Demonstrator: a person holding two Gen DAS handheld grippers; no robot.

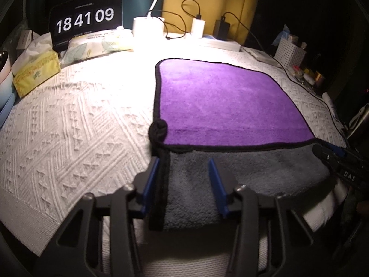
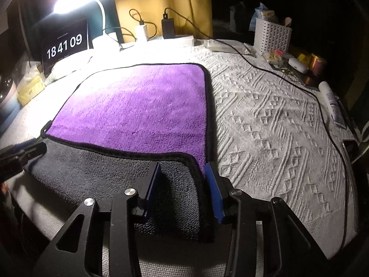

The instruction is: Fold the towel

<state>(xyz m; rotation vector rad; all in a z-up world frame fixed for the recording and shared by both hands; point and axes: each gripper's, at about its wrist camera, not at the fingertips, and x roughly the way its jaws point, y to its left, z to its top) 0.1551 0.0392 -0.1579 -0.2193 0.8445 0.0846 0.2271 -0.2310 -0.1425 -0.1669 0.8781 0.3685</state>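
A purple towel [image 1: 221,101] with black trim and a grey underside lies on the white textured cover; its near edge is folded up, showing a grey band [image 1: 242,173]. It also shows in the right wrist view [image 2: 138,113]. My left gripper [image 1: 184,161] is open, its blue fingers straddling the near left corner of the grey band, by the trim and hanging loop [image 1: 159,129]. My right gripper [image 2: 183,165] is open, straddling the near right corner. Each gripper shows at the edge of the other's view, the right gripper [image 1: 332,157] and the left gripper [image 2: 23,152].
At the back stand a clock display [image 1: 86,20], a lamp base [image 1: 147,25], chargers with cables, and tissue packs [image 1: 37,69]. A white basket [image 2: 272,34], a tube [image 2: 329,101] and small items sit on the right. A black cable [image 2: 322,106] runs across the cover.
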